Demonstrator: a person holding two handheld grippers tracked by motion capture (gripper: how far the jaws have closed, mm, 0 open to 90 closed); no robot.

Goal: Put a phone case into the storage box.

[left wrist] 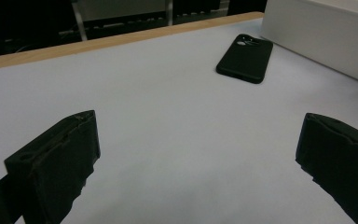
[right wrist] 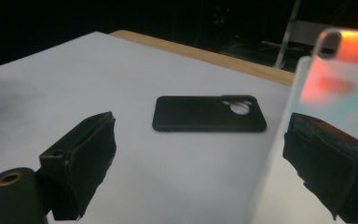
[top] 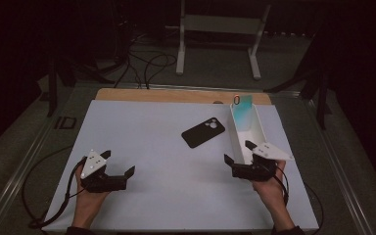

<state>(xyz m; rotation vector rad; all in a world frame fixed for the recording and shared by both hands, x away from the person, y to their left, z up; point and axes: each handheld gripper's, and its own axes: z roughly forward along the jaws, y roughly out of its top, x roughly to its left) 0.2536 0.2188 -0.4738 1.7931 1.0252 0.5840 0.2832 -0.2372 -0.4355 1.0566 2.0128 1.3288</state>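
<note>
A black phone case (top: 203,132) lies flat on the white table cover (top: 152,147), camera cutout toward the far right; it lies ahead of the jaws in the left gripper view (left wrist: 245,58) and in the right gripper view (right wrist: 208,113). A teal iridescent phone case (top: 242,111) leans inside the long white box (top: 260,129); close at right it glows orange-teal (right wrist: 335,84). My left gripper (top: 118,164) rests near the front left, open and empty. My right gripper (top: 240,152) is open at the box's near end, one jaw on each side of the box wall.
A wooden table edge (top: 176,95) runs along the back of the cover. Cables (top: 147,63) and a white stand frame (top: 220,39) lie on the dark floor beyond. Bare cover stretches between the two grippers.
</note>
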